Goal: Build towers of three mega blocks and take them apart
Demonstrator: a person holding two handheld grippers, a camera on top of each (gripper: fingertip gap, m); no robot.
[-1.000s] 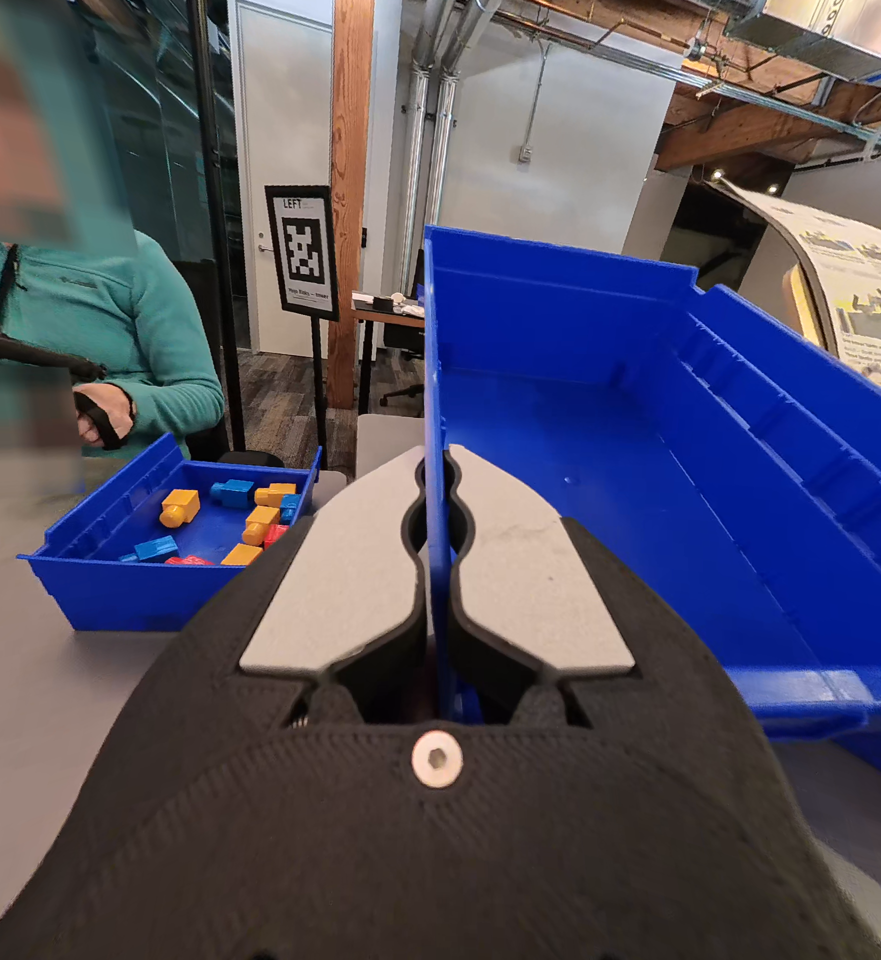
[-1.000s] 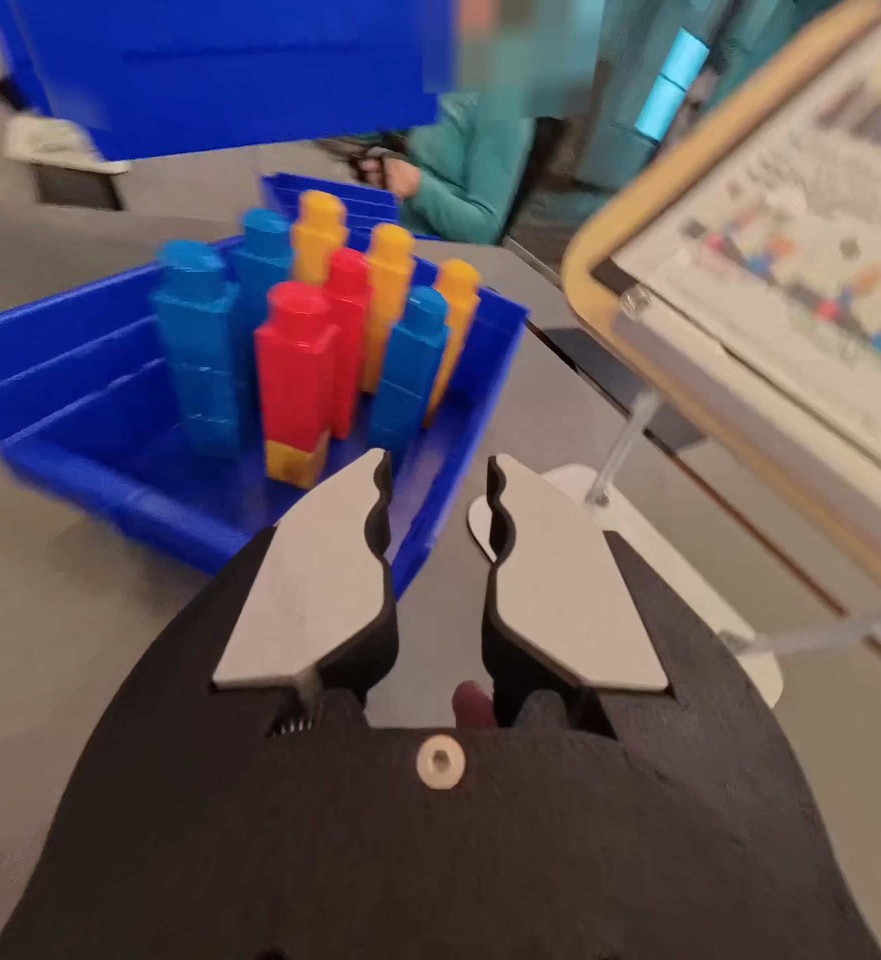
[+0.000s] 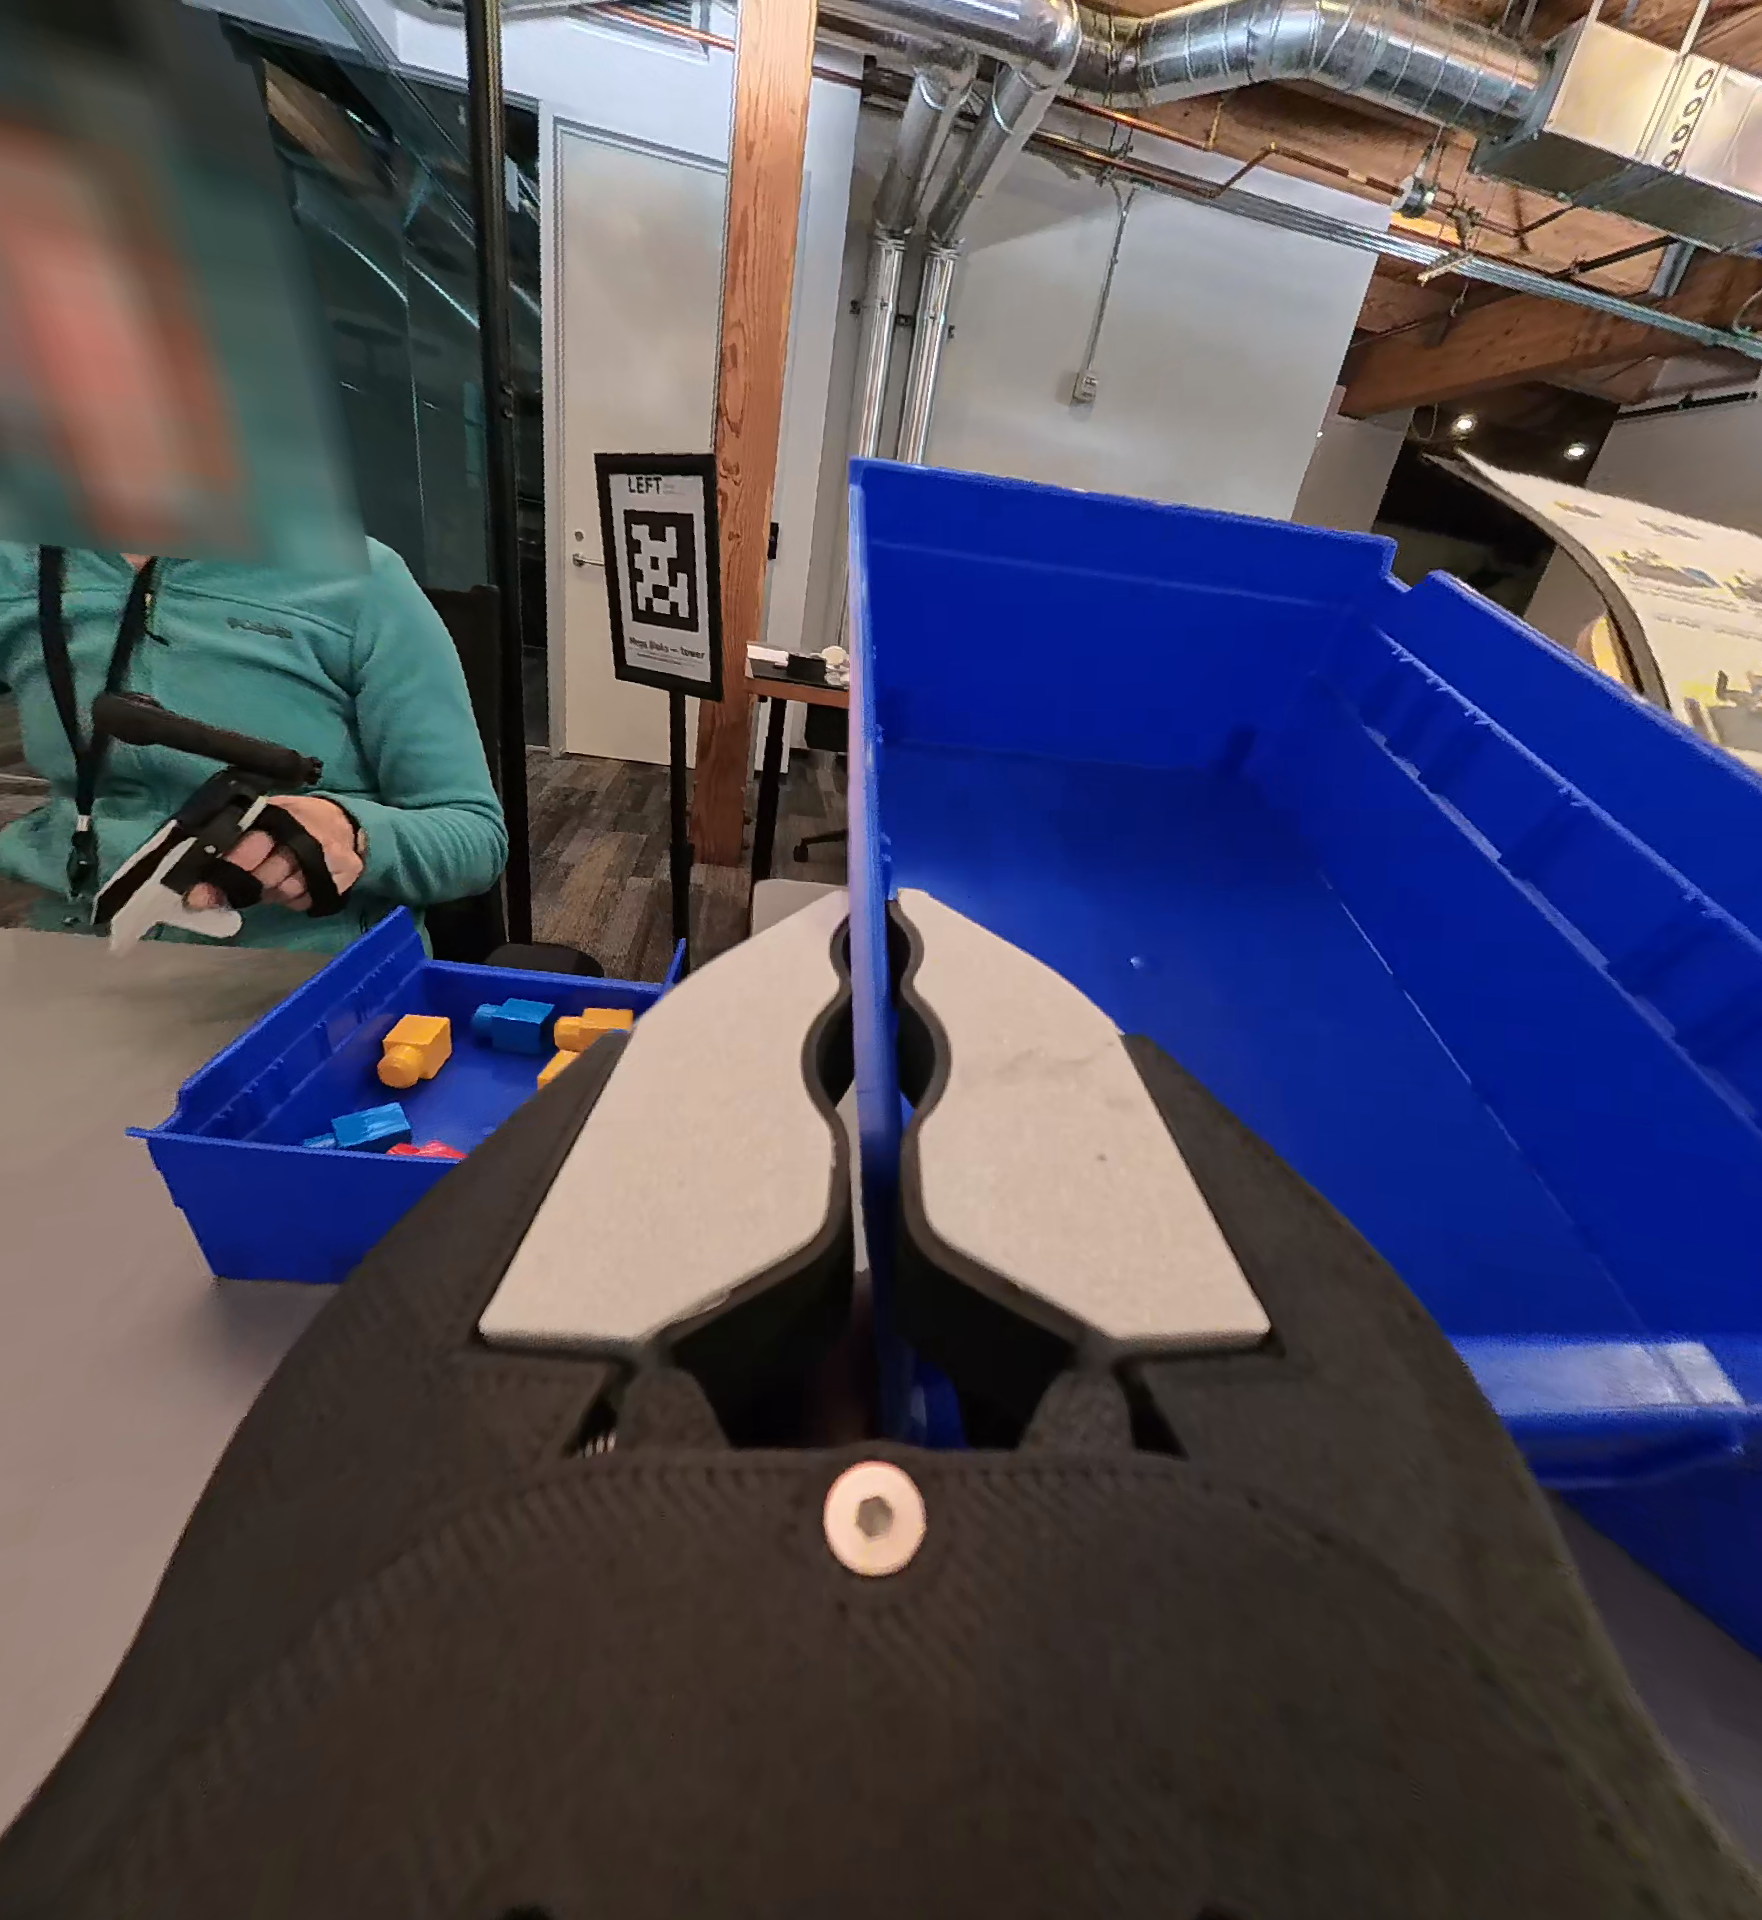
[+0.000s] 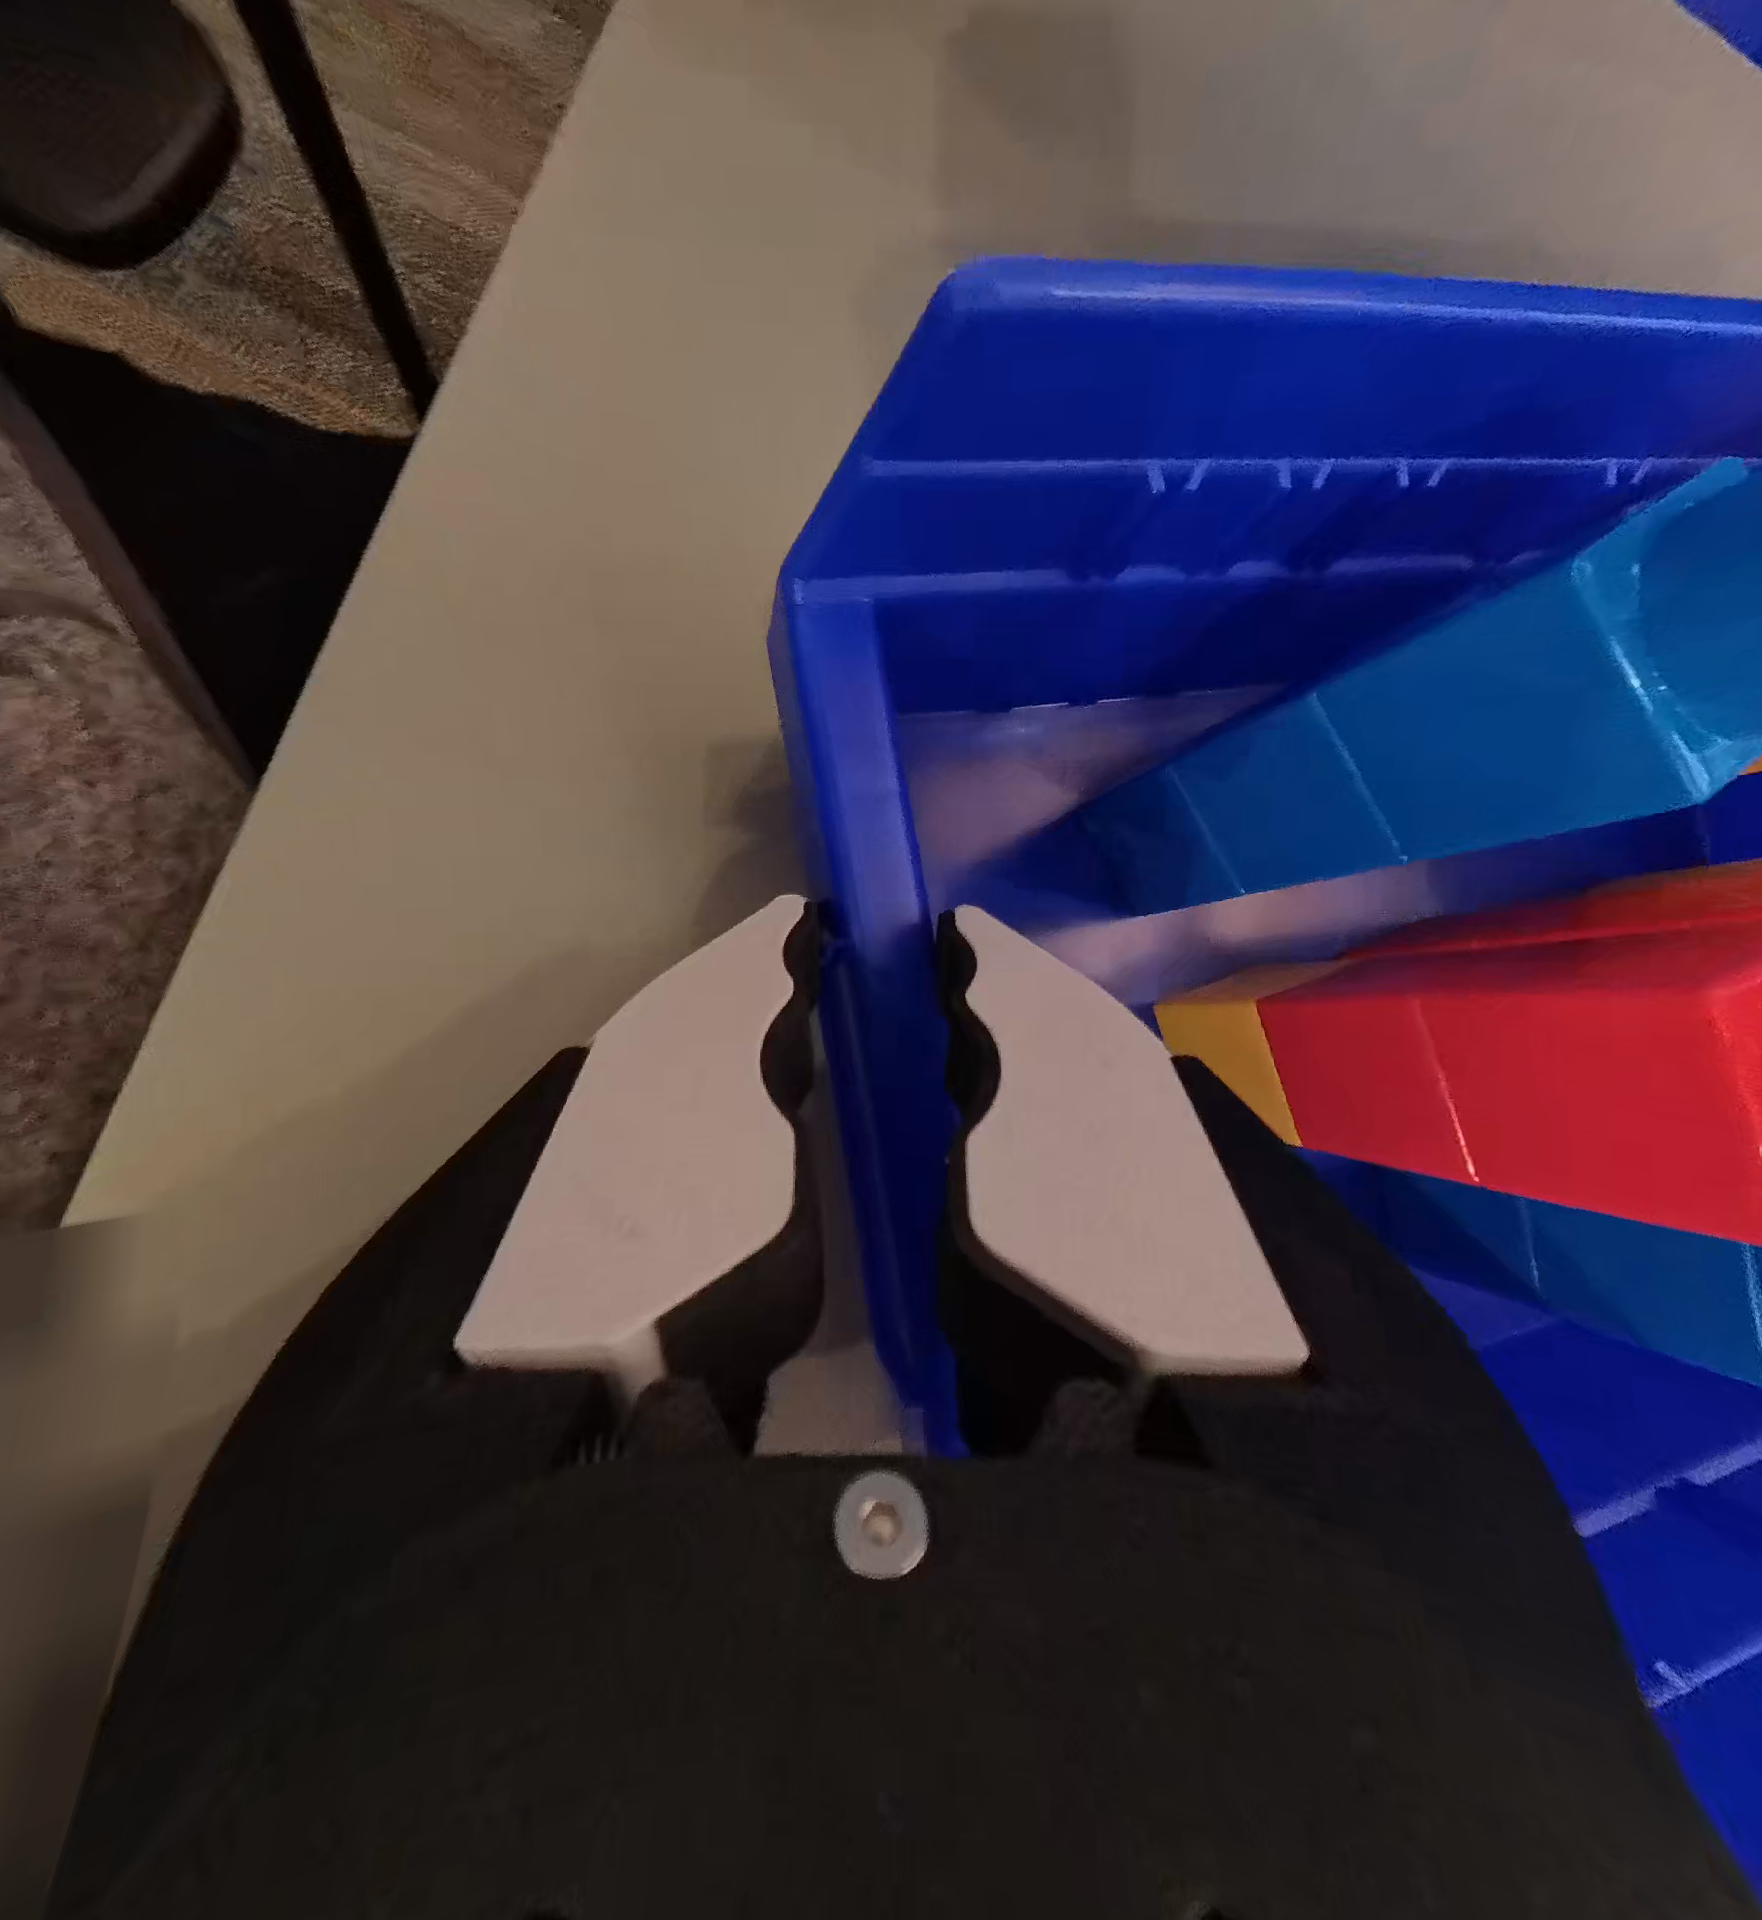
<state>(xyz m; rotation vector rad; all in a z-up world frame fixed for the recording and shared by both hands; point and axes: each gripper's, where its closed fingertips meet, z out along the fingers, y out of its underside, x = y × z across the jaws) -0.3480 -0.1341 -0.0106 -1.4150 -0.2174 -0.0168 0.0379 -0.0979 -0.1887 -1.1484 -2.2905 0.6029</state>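
Note:
My left gripper (image 3: 872, 925) is shut on the thin side wall of a big empty blue bin (image 3: 1272, 935) and holds it tilted above the grey table. My right gripper (image 4: 877, 920) looks down on a second blue bin (image 4: 1272, 343). Its two pads are closed on that bin's rim near a corner, one outside and one inside. In this bin stand several block towers: a blue tower (image 4: 1428, 748), a red tower with a yellow base block (image 4: 1583, 1081) and another blue tower (image 4: 1687, 1309).
Across the table a person in a teal top (image 3: 285, 707) holds another gripper. A small blue bin (image 3: 285, 1195) with loose yellow, blue and red blocks sits before them. A sign stand (image 3: 661, 571) stands behind. The table edge (image 4: 389, 623) runs left of my right gripper.
My right gripper moved from facing the tower bin to above its corner, and its jaws narrowed onto the rim. My left gripper kept its hold on the empty bin.

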